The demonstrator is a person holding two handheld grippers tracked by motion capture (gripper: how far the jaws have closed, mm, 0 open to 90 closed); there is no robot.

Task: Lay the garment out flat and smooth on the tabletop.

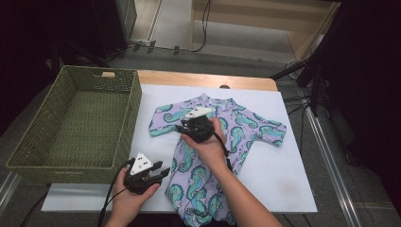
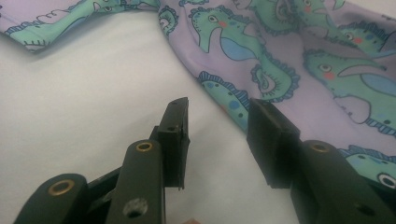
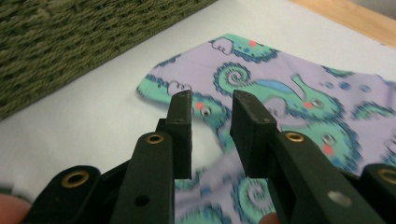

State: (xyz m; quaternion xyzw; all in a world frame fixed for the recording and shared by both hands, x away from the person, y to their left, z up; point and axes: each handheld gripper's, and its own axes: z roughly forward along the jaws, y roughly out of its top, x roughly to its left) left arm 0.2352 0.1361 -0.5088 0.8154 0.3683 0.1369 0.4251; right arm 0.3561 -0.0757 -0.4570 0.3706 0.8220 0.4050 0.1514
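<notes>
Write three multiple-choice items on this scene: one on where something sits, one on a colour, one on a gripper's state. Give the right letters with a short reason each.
1. Where does the woven basket stand?
A. Left of the garment
B. On top of the garment
C. Right of the garment

2. What is the ground colour of the seahorse-print garment?
A. Red
B. Lilac
C. Black

3. How is the left gripper?
A. Shut on the basket rim
B. Open, holding nothing
C. Shut on a sleeve

Answers: 1 A, the high view shows the basket at the left edge of the white sheet. 2 B, lilac shows between the teal seahorses. 3 B, the left gripper view shows a bare gap between the jaws.
</notes>
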